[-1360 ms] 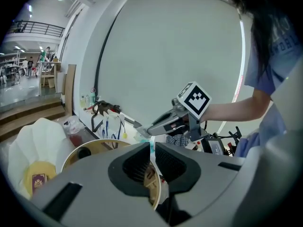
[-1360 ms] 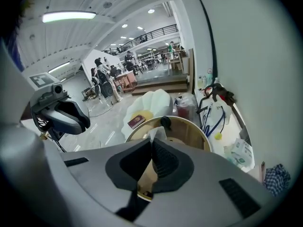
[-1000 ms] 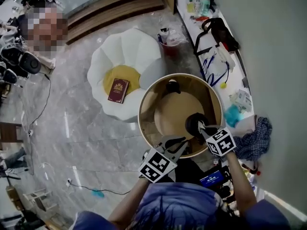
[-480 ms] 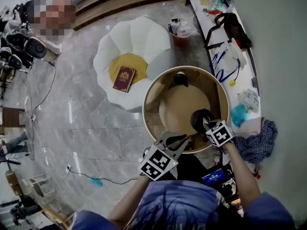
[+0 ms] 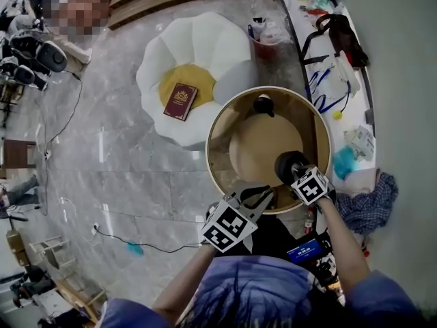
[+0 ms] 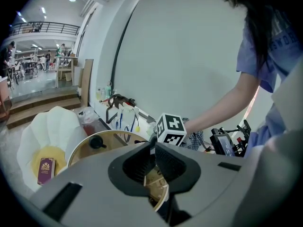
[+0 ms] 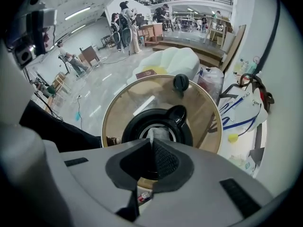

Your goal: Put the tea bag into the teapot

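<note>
The black teapot (image 5: pixel 287 162) stands on the near right of a round wooden table (image 5: pixel 218 115), its mouth uncovered. Its black lid (image 5: pixel 263 104) lies at the table's far side. My right gripper (image 5: pixel 295 175) hangs right over the teapot's mouth. In the right gripper view the gripper (image 7: pixel 151 143) is shut on a pale tea bag (image 7: pixel 155 133) that dangles above the teapot (image 7: pixel 179 122) opening. My left gripper (image 5: pixel 270 193) is at the table's near edge, left of the pot; the left gripper view shows it (image 6: pixel 154 143) shut with nothing in it.
A white petal-shaped seat (image 5: pixel 225 43) with a red book (image 5: pixel 181 101) on its yellow cushion stands left of the table. A cluttered white counter (image 5: pixel 355 108) runs along the right wall. A checked cloth (image 5: pixel 365 200) lies nearby, and cables (image 5: pixel 116 241) cross the floor.
My right gripper has drawn in closer over the teapot's mouth, still holding the tea bag. The head view has shifted slightly; the left gripper stays at the table edge.
</note>
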